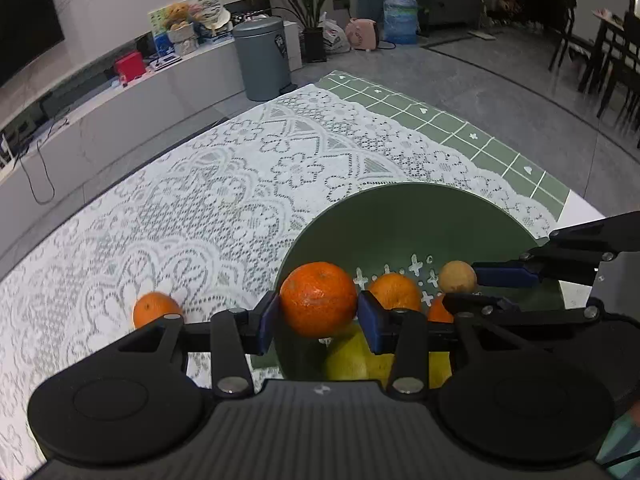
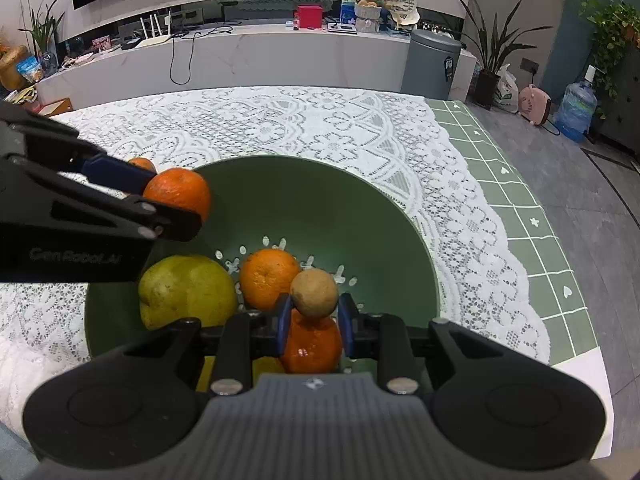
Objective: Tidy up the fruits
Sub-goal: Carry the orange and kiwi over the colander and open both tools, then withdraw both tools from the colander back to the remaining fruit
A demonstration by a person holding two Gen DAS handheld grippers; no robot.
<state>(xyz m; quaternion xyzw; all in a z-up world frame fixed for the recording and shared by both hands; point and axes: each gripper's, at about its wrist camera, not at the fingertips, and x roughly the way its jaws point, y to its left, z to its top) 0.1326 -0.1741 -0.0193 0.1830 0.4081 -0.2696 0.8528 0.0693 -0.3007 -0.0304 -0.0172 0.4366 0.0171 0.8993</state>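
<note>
A green perforated bowl (image 1: 400, 216) (image 2: 320, 200) stands on the lace cloth. My left gripper (image 1: 318, 316) is shut on a large orange tangerine (image 1: 318, 298) (image 2: 180, 194), held over the bowl's left rim. My right gripper (image 2: 314, 320) (image 1: 460, 292) is shut on a small brown round fruit (image 2: 314, 292) (image 1: 458, 276), held above the bowl's inside. In the bowl lie a tangerine (image 2: 268, 282) (image 1: 394, 290), another tangerine (image 2: 312, 346) under the right gripper, and a yellow-green pear (image 2: 186, 290) (image 1: 348, 356). One tangerine (image 1: 154, 312) (image 2: 142, 163) lies on the cloth left of the bowl.
The white lace cloth (image 1: 200, 200) covers a green gridded mat (image 2: 520, 200) on the table. The table edge runs along the far and right sides. A grey bin (image 1: 264, 56) and a low white cabinet (image 2: 240, 52) stand beyond the table.
</note>
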